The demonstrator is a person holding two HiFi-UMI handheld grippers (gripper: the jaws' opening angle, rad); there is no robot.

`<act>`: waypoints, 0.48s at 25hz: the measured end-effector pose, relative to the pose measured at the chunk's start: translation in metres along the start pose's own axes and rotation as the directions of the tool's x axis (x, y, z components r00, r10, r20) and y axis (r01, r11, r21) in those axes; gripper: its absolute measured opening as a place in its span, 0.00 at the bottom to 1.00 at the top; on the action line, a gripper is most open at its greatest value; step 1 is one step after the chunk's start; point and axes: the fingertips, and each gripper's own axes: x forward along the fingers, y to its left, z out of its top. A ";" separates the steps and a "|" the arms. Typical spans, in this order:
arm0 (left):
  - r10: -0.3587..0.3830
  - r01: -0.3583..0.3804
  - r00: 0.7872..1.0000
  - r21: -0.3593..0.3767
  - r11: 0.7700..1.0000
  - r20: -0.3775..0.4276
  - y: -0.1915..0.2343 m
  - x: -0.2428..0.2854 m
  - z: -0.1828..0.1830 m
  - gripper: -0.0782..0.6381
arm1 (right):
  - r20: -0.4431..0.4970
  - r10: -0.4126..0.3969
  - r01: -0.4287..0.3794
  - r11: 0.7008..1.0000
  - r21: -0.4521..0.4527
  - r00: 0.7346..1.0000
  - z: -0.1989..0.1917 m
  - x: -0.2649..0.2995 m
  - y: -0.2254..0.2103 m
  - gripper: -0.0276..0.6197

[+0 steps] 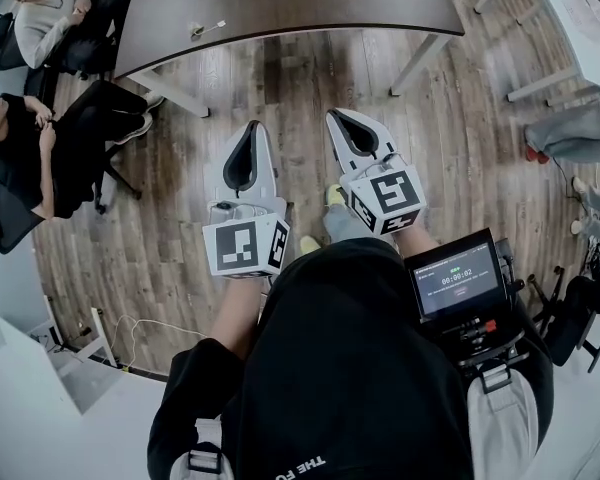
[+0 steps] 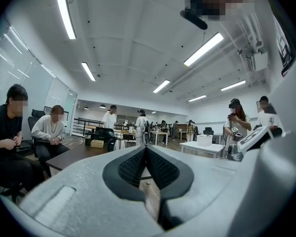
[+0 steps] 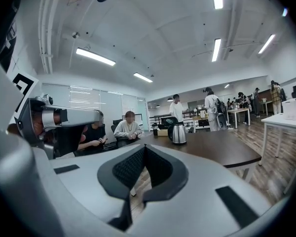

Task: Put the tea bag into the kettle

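Observation:
A steel kettle (image 3: 178,133) stands on the dark table (image 3: 222,154) ahead, next to a small box (image 3: 162,132). In the left gripper view the kettle (image 2: 120,143) is small and far off. A small pale item with a thin tail (image 1: 206,29) lies near the front edge of the table (image 1: 300,3); I cannot tell what it is. My left gripper (image 1: 252,128) and right gripper (image 1: 338,116) are held side by side over the wood floor, short of the table. Both are shut with nothing between the pads (image 2: 133,167) (image 3: 128,168).
Two people sit on office chairs at the left (image 1: 25,138) (image 1: 50,8). Another person's legs (image 1: 580,133) and a white table (image 1: 570,18) are at the right. A small screen unit (image 1: 458,278) hangs at my chest. Other people stand further back in the room (image 3: 176,107).

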 end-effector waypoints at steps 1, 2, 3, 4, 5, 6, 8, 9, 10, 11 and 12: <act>-0.002 0.002 1.000 0.002 1.000 0.000 -0.002 0.010 0.001 0.11 | 0.004 -0.001 0.001 1.000 0.000 1.000 0.003 0.005 -0.009 0.05; -0.005 0.005 1.000 0.001 1.000 0.003 -0.004 0.020 0.002 0.11 | 0.008 -0.003 0.003 1.000 0.001 1.000 0.007 0.010 -0.018 0.05; -0.007 0.007 1.000 0.002 1.000 0.004 -0.006 0.029 0.004 0.11 | 0.013 -0.004 0.004 1.000 0.003 1.000 0.010 0.014 -0.026 0.05; -0.007 0.007 1.000 0.006 1.000 0.004 -0.007 0.037 0.005 0.11 | 0.016 -0.005 0.005 1.000 0.006 1.000 0.013 0.018 -0.034 0.05; -0.007 0.007 1.000 0.010 1.000 0.002 -0.009 0.044 0.006 0.11 | 0.018 -0.005 0.005 1.000 0.009 1.000 0.015 0.021 -0.040 0.05; -0.007 0.007 1.000 0.012 1.000 -0.001 -0.011 0.051 0.007 0.11 | 0.019 -0.004 0.004 1.000 0.012 1.000 0.017 0.023 -0.047 0.05; -0.001 0.001 1.000 0.018 1.000 -0.012 -0.013 0.063 0.008 0.11 | 0.019 0.000 0.000 1.000 0.018 1.000 0.018 0.027 -0.058 0.05; 0.003 -0.003 1.000 0.021 1.000 -0.016 -0.015 0.069 0.007 0.11 | 0.020 0.003 -0.003 1.000 0.020 1.000 0.019 0.029 -0.064 0.05; 0.008 -0.007 1.000 0.025 1.000 -0.019 -0.015 0.075 0.007 0.11 | 0.021 0.006 -0.006 1.000 0.022 1.000 0.019 0.031 -0.069 0.05; 0.012 -0.011 1.000 0.030 0.999 -0.020 -0.017 0.080 0.007 0.11 | 0.021 0.009 -0.010 1.000 0.024 1.000 0.019 0.034 -0.073 0.05; 0.015 -0.014 1.000 0.034 0.999 -0.021 -0.018 0.084 0.007 0.11 | 0.020 0.014 -0.014 1.000 0.026 1.000 0.018 0.036 -0.077 0.05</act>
